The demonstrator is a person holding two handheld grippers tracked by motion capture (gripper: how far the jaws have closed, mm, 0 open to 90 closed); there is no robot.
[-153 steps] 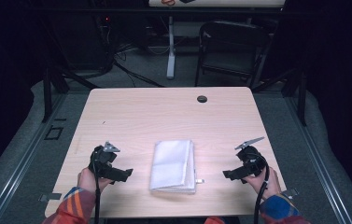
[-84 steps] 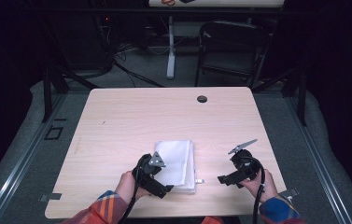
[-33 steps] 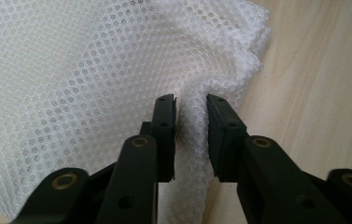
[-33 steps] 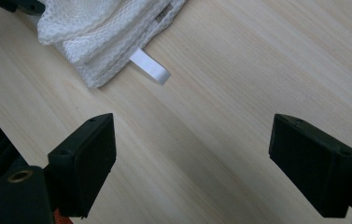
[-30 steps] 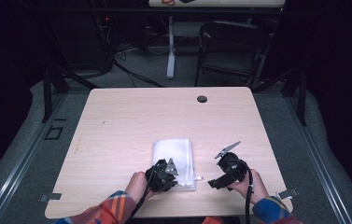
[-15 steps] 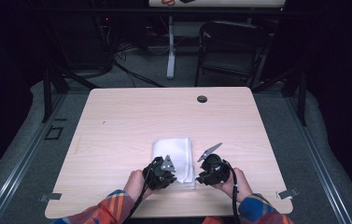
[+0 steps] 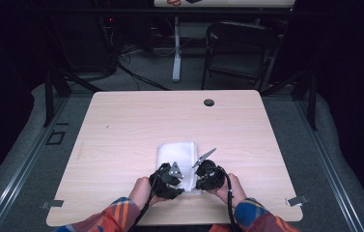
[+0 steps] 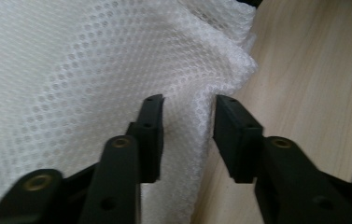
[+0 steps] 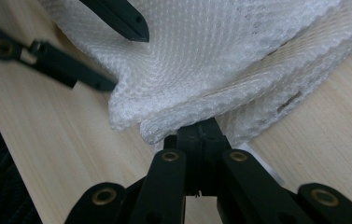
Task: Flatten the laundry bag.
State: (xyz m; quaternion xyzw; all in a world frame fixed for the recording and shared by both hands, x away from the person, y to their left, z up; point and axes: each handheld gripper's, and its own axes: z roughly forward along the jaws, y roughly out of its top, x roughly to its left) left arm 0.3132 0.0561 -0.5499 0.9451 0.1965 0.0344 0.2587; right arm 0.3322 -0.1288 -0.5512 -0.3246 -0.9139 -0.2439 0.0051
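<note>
Dark lab: bare table (image 7: 136,125), floor cables (image 7: 136,75)

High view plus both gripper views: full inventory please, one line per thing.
Folded mesh cloth: 1, white, near edge of the table, centre.
Table: 1, light wood, middle of the high view.
Cable port: 1, dark round, far side of the table, right of centre.
Chair: 1, black, on the floor beyond the table.
Left gripper: 1, black, jaws open astride a raised cloth corner.
Right gripper: 1, black, jaws closed at the cloth's near edge.
Sleeves: 2, orange-blue plaid, bottom of the high view.
</note>
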